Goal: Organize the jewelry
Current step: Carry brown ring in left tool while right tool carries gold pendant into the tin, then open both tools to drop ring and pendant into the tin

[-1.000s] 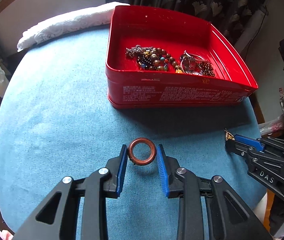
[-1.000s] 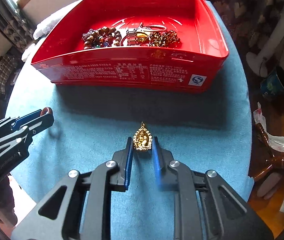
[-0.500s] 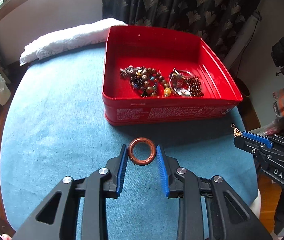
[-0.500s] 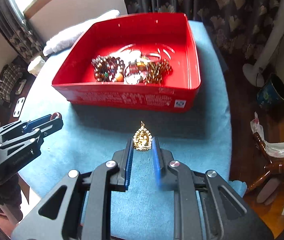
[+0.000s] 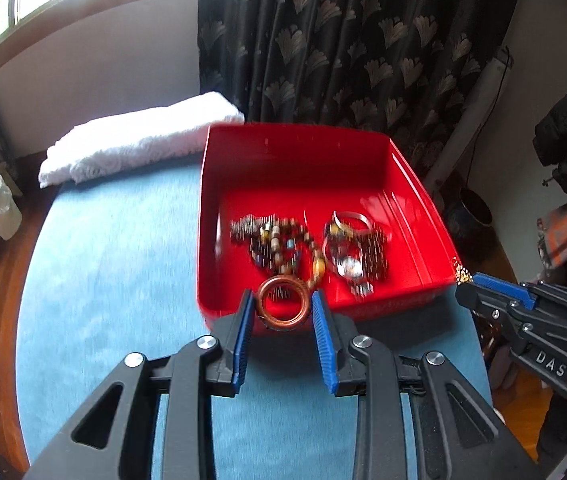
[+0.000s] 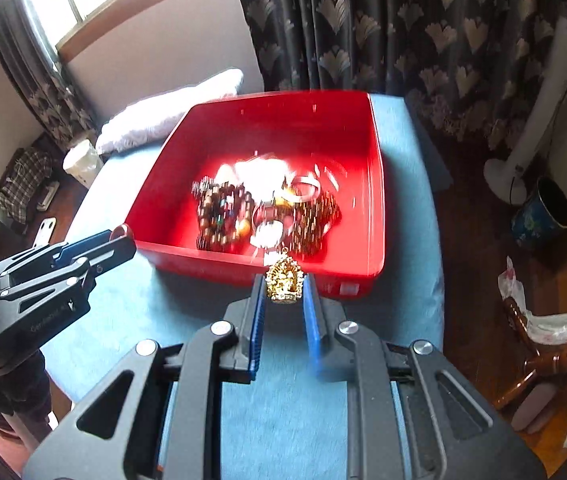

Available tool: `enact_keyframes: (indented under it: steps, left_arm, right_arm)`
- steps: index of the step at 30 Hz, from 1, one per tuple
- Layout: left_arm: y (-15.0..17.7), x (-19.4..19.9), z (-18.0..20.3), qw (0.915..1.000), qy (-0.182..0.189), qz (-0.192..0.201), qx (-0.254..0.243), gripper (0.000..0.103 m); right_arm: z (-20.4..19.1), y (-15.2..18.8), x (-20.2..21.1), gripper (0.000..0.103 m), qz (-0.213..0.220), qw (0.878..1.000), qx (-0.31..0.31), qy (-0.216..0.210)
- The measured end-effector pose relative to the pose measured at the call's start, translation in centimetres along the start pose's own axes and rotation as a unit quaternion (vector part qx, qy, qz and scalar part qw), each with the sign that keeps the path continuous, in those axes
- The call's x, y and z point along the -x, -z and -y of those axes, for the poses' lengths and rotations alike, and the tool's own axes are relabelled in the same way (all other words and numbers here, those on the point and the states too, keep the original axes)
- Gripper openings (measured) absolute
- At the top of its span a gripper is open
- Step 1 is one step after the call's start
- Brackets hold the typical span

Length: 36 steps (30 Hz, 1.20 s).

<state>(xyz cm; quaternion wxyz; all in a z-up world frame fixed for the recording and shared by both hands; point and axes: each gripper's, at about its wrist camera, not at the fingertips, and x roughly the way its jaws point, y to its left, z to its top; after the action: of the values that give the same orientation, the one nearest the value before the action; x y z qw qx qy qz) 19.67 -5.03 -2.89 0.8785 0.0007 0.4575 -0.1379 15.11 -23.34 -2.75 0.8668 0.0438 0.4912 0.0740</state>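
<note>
You carry a brown wooden ring point(image 5: 282, 304) and a gold filigree pendant point(image 6: 284, 281), each clenched in jaws, toward the red tin box point(image 5: 415, 184); release next over it.

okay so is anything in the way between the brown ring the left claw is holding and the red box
Nothing visible blocks it. The left claw holds the brown ring just in front of the red box, whose top is open. Only the box's near wall lies between them. The right claw with its gold pendant stays off to the side.
</note>
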Motion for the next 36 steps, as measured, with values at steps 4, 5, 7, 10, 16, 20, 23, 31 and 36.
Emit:
enact_keyframes:
  steps: [4,5,7,10,16,20,23,31,36]
  left_arm:
    - [-2.5,-1.8,0.1,1.0,-0.003,0.007,0.004,0.029]
    - [-3.1,-2.4,0.1,0.9999,-0.002,0.007,0.007,0.029]
    - [-3.7,-3.3,0.1,0.9999,-0.008,0.01,0.003,0.03]
    - [-4.1,-4.5,0.2,0.9996,-0.026,0.005,-0.004,0.034]
    - [-3.6,-4.1,0.2,0.9996,-0.026,0.012,-0.004,0.043]
    - [-3.3,-3.0,0.0,0.9993,-0.034,0.016,-0.002,0.056]
    - [-2.8,-1.9,-0.1,0.9992,-0.037,0.017,0.001,0.065]
    - [-1.0,0.2,-0.3,0.9987,-0.05,0.011,-0.003,0.086]
    - [0.0,1.3,-0.7,0.9984,-0.056,0.006,0.001,0.09]
  right_arm:
    - [0.5,-2.2,-1.4,0.017,0.007,1.0,0.0,0.01]
    - [0.6,-2.7,-1.8,0.018,0.008,1.0,-0.002,0.007]
    - [0.9,-3.5,-3.0,0.021,0.004,1.0,-0.004,0.004]
    - [0.9,-4.0,-3.8,0.036,0.008,1.0,0.003,0.014]
    - [0.9,-3.6,-3.4,0.036,0.016,1.0,0.005,0.015]
    - [1.0,-3.1,-2.6,0.039,0.019,1.0,0.0,0.013]
    - [0.9,-2.6,-1.8,0.053,0.023,1.0,-0.001,0.013]
    - [0.5,-1.3,-0.2,0.091,0.015,1.0,-0.002,0.027]
    - [1.0,-0.7,-0.3,0.095,-0.009,1.0,-0.021,0.017]
